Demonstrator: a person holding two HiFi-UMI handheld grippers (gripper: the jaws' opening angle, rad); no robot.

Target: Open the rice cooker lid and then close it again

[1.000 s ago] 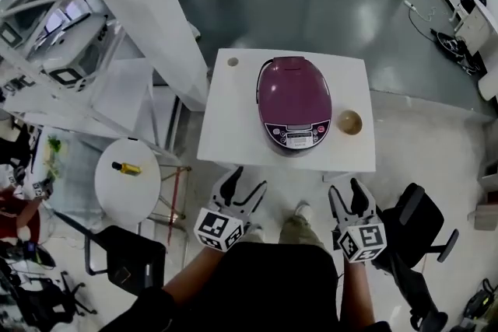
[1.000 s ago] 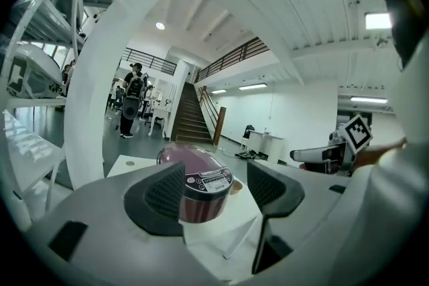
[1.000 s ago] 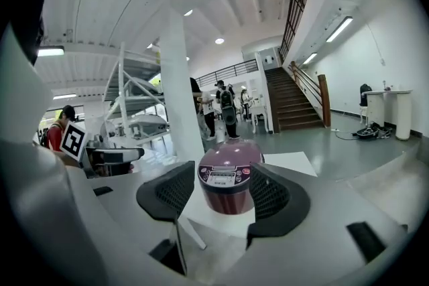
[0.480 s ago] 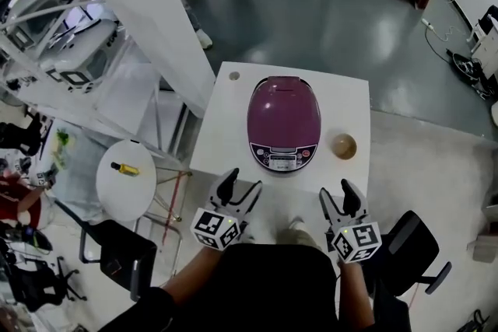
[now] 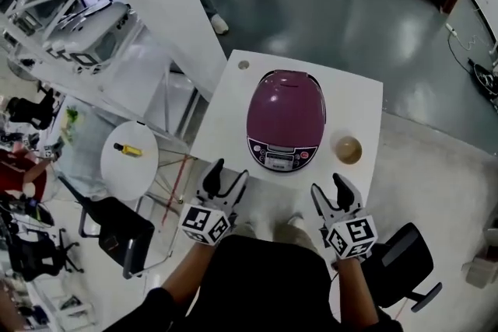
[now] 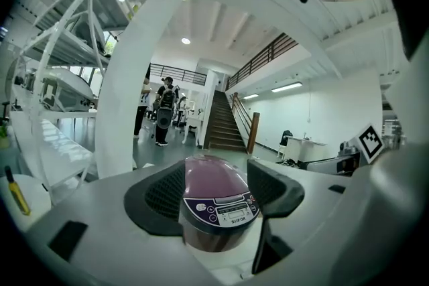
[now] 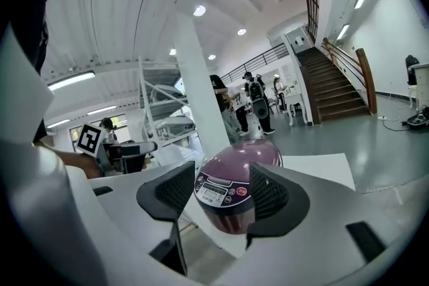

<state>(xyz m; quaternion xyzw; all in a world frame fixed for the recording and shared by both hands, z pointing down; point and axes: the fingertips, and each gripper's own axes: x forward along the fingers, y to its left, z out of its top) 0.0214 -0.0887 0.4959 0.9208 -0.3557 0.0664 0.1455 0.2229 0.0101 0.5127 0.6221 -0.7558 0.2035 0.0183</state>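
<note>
Cooker (image 5: 285, 119) sits with its lid shut on the table (image 5: 226, 120) in the head view, a bowl (image 5: 347, 149) just right of it. The left gripper (image 5: 228, 172) and right gripper (image 5: 328, 186) hover short of the near edge. Left gripper view: jaws spread, unloaded, cooker ahead. Right gripper view: jaws likewise parted and empty, cooker ahead.

The rice cooker (image 5: 285, 119) is round and purple, like a big egg. Its lid (image 5: 286, 101) is shut and lies flat on top. A dark panel (image 5: 278, 159) sits low on its front and faces the near edge of the white table (image 5: 229, 117). The cooker stands upright in the middle of the table, a bit closer to that near edge.
</note>
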